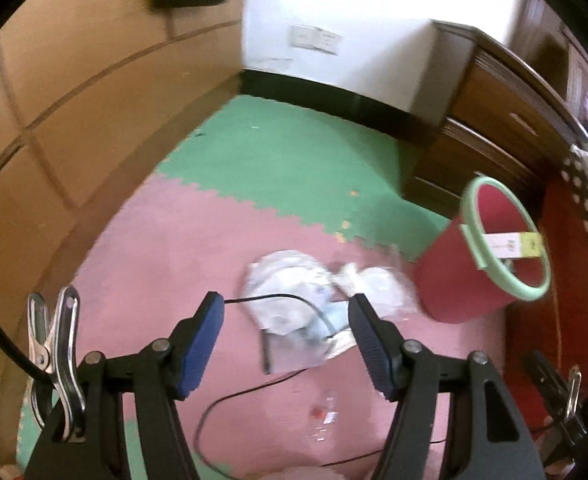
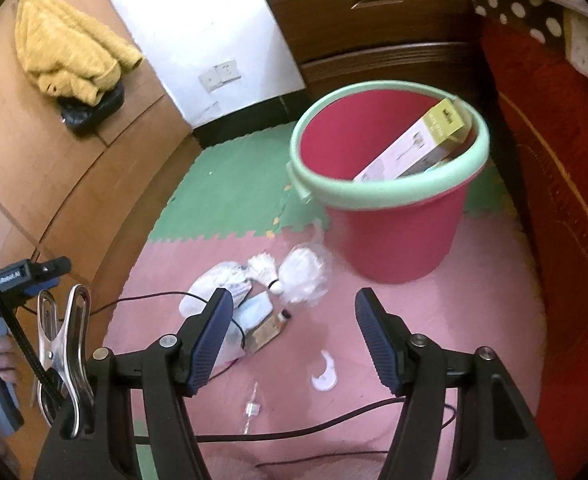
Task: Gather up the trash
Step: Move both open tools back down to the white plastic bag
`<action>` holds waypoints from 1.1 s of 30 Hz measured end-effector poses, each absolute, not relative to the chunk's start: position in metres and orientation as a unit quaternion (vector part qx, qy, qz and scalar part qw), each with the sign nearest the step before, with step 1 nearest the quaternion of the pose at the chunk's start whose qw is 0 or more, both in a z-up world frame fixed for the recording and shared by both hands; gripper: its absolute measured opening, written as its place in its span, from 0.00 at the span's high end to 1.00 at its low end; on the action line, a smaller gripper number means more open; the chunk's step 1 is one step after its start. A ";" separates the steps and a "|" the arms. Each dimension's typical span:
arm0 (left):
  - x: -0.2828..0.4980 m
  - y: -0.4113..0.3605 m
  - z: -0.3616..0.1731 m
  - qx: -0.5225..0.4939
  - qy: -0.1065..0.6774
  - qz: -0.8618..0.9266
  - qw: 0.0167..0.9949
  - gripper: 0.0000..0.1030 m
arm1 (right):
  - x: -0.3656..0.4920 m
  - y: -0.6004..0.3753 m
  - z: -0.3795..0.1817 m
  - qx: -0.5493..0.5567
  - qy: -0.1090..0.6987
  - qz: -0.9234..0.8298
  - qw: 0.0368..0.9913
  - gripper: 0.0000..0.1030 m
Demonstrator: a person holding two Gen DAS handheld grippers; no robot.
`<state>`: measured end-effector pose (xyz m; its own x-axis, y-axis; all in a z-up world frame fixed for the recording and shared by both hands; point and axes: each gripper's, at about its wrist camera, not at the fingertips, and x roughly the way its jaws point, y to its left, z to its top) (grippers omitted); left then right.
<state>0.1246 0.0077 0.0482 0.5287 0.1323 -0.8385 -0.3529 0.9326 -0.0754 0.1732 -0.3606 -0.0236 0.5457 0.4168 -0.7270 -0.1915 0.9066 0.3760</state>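
i have both claws hanging over a floor of pink and green foam mats (image 2: 230, 200), pointed down at a loose heap of rubbish. the left gripper (image 1: 288, 312) stands with its blue pads spread and nothing between them; through the gap i see crumpled white plastic bags (image 1: 290, 276) lying on the pink mat with a thin black cable (image 1: 278, 298) running across them. the right gripper (image 2: 290, 312) is likewise spread wide and holds nothing. in its view the same heap shows more clearly: the white bags (image 2: 214, 284), a clear crinkled wrapper (image 2: 306, 276) just beside them, a pale blue face mask (image 2: 254, 310) and a small brown packet (image 2: 268, 330) touching it. nearer to me on the pink mat lie a curved white scrap (image 2: 326, 374) and a tiny clear bit (image 2: 252, 408), apart from the heap. the red bucket (image 2: 394, 236) with a pale green rim stands upright just past the heap, on the seam where pink meets green, and a long white and yellow-green box (image 2: 418, 148) leans inside it against the far rim. behind it sits a dark wooden drawer chest (image 2: 370, 12); a red cloth (image 2: 554, 200) hangs down on the right. a yellow garment (image 2: 66, 56) lies up on the tan cabinet at left.
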 end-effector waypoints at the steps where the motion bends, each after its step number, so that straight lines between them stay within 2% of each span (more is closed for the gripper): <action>1: 0.119 0.016 0.049 -0.120 0.465 0.149 0.864 0.34 | 0.170 -0.356 -0.026 0.125 0.447 0.177 0.868 0.36; 10: 0.084 0.098 0.057 -0.120 0.457 0.271 0.838 0.34 | 0.166 -0.318 -0.035 0.102 0.464 0.205 0.856 0.36; 16: 0.087 0.128 0.049 -0.106 0.460 0.332 0.817 0.34 | 0.179 -0.294 -0.048 0.086 0.477 0.219 0.847 0.36; 33: 0.168 0.119 -0.072 -0.171 0.542 0.275 0.776 0.34 | 0.233 -0.218 -0.113 0.044 0.537 0.263 0.800 0.36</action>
<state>0.1676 0.1189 -0.0724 0.2620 0.2415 -0.9344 -0.6114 0.7906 0.0329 0.2329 -0.2177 -0.1135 0.2852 0.4678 -0.8366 -0.3731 0.8581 0.3526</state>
